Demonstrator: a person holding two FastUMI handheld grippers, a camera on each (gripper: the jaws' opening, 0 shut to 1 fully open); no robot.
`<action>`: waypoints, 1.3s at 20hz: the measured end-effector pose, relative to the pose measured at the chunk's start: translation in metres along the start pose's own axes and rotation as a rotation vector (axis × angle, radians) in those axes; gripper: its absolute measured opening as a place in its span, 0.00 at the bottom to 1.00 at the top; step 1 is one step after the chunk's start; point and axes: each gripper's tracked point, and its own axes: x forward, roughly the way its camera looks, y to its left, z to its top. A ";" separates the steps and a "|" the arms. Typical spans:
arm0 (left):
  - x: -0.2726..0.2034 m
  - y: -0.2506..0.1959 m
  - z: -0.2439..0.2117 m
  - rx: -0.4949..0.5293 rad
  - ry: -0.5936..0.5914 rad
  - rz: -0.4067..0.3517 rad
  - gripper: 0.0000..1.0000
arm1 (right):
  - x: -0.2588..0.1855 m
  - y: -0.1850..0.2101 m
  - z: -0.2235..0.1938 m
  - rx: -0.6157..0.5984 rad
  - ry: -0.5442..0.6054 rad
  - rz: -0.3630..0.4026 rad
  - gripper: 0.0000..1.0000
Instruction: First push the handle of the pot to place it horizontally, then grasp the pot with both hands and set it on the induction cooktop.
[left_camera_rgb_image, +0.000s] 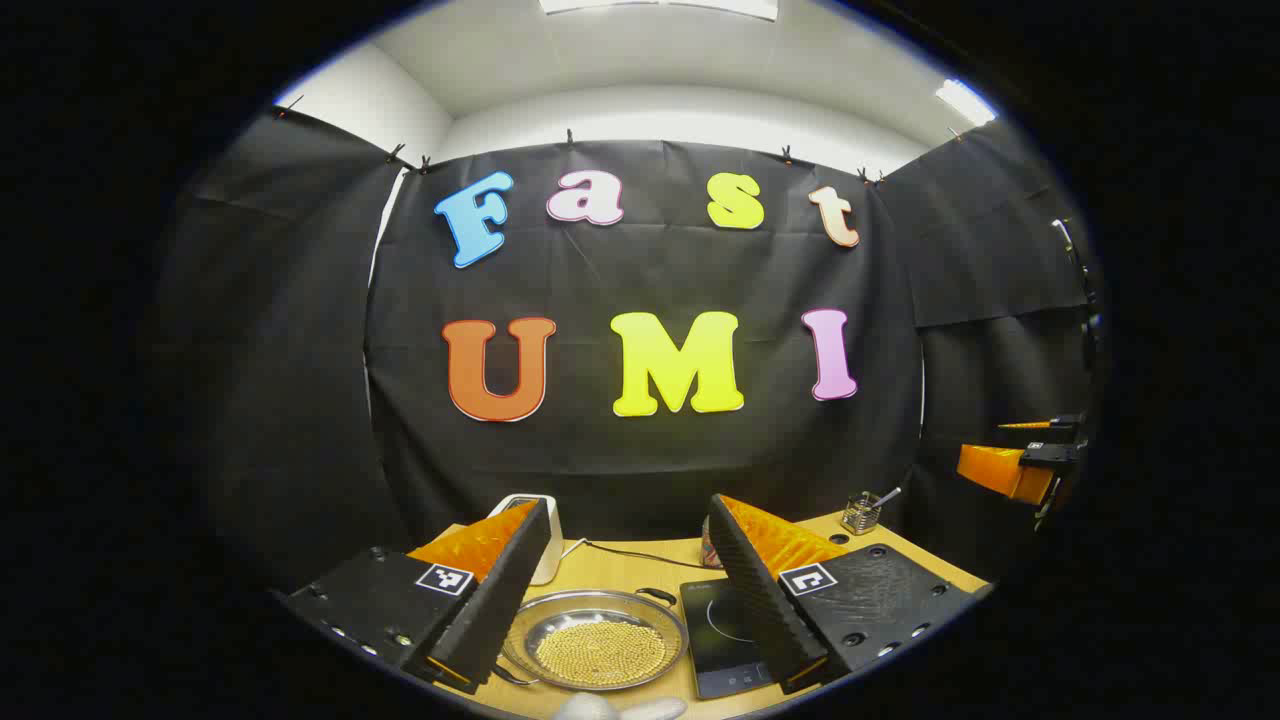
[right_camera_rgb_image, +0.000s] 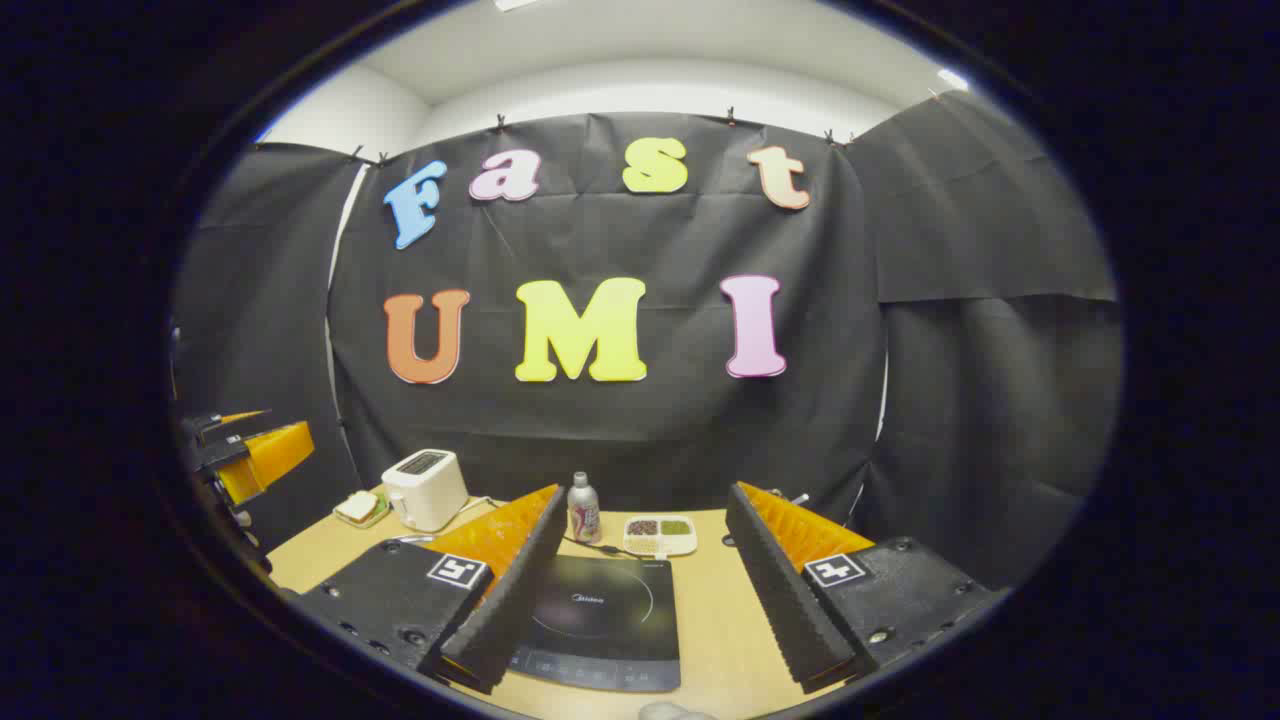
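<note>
Left gripper (left_camera_rgb_image: 620, 625) fingers and right gripper (right_camera_rgb_image: 640, 620) fingers gape wide apart, empty, above the table (right_camera_rgb_image: 715, 610).

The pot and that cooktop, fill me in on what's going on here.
Nothing is being handled yet. A person holds a tool in each hand above a wooden table. The left tool hovers open over the pot, a shallow metal pan full of small yellow beads, which sits just left of the induction cooktop. The right tool hangs open above the bare cooktop. A toaster, a can and a snack tray stand behind.
</note>
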 end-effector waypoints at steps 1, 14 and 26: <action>0.000 -0.001 0.001 0.004 0.000 -0.003 0.95 | 0.000 -0.002 0.002 0.006 -0.005 -0.006 0.96; 0.003 -0.003 -0.010 -0.007 0.017 -0.010 0.95 | -0.006 -0.007 -0.010 -0.011 0.021 -0.021 0.97; -0.004 -0.009 -0.063 0.018 0.186 -0.088 0.16 | -0.011 0.006 -0.017 -0.026 0.042 0.019 0.97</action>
